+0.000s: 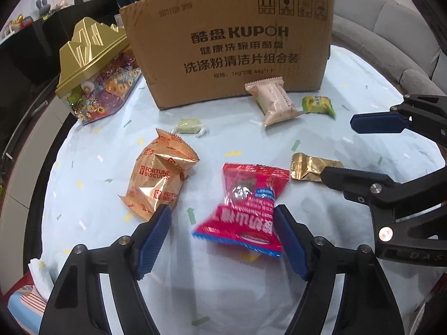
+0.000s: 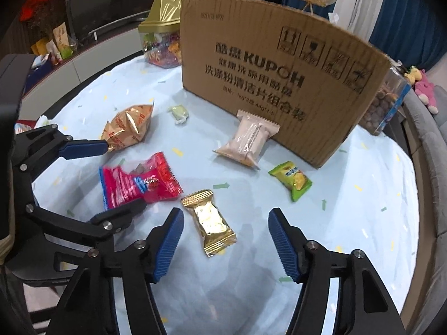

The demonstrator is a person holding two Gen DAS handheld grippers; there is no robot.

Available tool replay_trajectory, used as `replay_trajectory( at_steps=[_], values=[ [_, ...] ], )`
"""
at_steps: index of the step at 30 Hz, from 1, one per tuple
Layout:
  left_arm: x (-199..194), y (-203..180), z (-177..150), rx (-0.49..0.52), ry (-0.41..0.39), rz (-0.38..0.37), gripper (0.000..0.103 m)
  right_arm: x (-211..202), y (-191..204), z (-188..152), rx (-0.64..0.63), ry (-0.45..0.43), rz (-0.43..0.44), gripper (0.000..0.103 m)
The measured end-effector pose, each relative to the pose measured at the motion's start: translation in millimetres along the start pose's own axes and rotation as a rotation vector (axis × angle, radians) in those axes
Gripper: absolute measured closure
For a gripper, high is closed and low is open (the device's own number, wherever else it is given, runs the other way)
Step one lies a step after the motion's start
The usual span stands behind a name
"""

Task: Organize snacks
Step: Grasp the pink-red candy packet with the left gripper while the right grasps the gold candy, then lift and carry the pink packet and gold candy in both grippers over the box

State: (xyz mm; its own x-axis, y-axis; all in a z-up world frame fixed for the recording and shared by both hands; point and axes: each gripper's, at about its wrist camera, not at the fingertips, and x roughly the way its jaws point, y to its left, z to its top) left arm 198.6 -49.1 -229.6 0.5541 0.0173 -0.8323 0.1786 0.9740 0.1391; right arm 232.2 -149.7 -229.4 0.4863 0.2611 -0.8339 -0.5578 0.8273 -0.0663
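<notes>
Loose snacks lie scattered on the table (image 1: 92, 195) in front of a tall cardboard box (image 1: 229, 47), which stands close behind them, probably as the place they are to go, so each packet has only a short way to travel. The left gripper (image 1: 223, 240) hangs tilted down over the red packet (image 1: 245, 203), its jaws spread to either side of the wrapper: the right pad looks to be just at the packet's edge, the left one apart from it, so nothing is pinched yet. The right gripper (image 2: 226, 240) does the same over the gold packet (image 2: 211, 220), jaws spread and clear of the foil, the packet lying between them and a little to the left. Each tool straddles its own packet across the narrow width, which suits a flat, crinkly wrapper that would slip if taken by the sealed ends. The two targets lie just beside each other, so the grippers work close together and could knock into one another. The orange biscuit bag (image 1: 159, 176), the beige packet (image 1: 275, 103) leaning against the box, the green packet (image 1: 318, 106) and a pale candy (image 1: 190, 127) lie untouched farther off.
</notes>
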Motion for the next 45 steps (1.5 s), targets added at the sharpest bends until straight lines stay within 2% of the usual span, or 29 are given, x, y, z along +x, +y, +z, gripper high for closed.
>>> replay_trajectory(
  at_steps=[4, 10, 12, 17, 20, 21, 23, 24, 28, 37, 39, 45],
  values=[
    [2.9, 3.2, 0.2, -0.012, 0.004, 0.003, 0.036, 11.8, 4.3, -2.3, -0.016, 0.034, 0.027, 0.048],
    [6.2, 3.1, 0.2, -0.008, 0.005, 0.001, 0.043, 20.5, 3.3, -4.7, 0.008, 0.043, 0.044, 0.049],
    [5.5, 2.8, 0.8, -0.009, 0.000, 0.002, 0.043, 23.4, 2.9, -5.3, 0.016, 0.048, 0.047, 0.054],
    [0.0, 3.3, 3.3, -0.009, -0.026, 0.013, 0.043, 24.0, 2.1, -6.4, 0.033, 0.037, 0.058, 0.054],
    [-0.6, 2.1, 4.0, -0.004, -0.030, 0.011, 0.043, 23.7, 3.8, -5.6, 0.033, 0.029, 0.070, 0.063],
    [-0.8, 1.3, 3.9, -0.003, -0.030, 0.013, 0.044, 23.4, 4.6, -5.4, 0.030, 0.028, 0.074, 0.069],
    [0.1, 0.8, 3.8, 0.004, -0.027, 0.011, 0.053, 23.2, 7.5, -5.0, 0.020, 0.027, 0.076, 0.073],
    [0.8, 0.3, 3.7, 0.008, -0.022, 0.010, 0.065, 23.3, 8.2, -5.2, 0.020, 0.025, 0.078, 0.077],
    [1.7, -0.1, 2.8, 0.014, -0.016, 0.009, 0.079, 23.6, 6.7, -5.2, 0.044, 0.021, 0.082, 0.080],
    [-4.4, -3.8, 3.7, 0.032, -0.042, -0.002, 0.086, 15.9, -2.2, -8.6, 0.101, 0.009, 0.078, 0.081],
    [-6.5, -5.4, 4.2, 0.040, -0.048, -0.002, 0.096, 13.9, -3.4, -8.2, 0.108, 0.005, 0.077, 0.081],
    [-10.8, -7.2, 5.6, 0.046, -0.063, -0.008, 0.097, 4.4, -5.3, -6.3, 0.121, -0.017, 0.073, 0.081]
  ],
)
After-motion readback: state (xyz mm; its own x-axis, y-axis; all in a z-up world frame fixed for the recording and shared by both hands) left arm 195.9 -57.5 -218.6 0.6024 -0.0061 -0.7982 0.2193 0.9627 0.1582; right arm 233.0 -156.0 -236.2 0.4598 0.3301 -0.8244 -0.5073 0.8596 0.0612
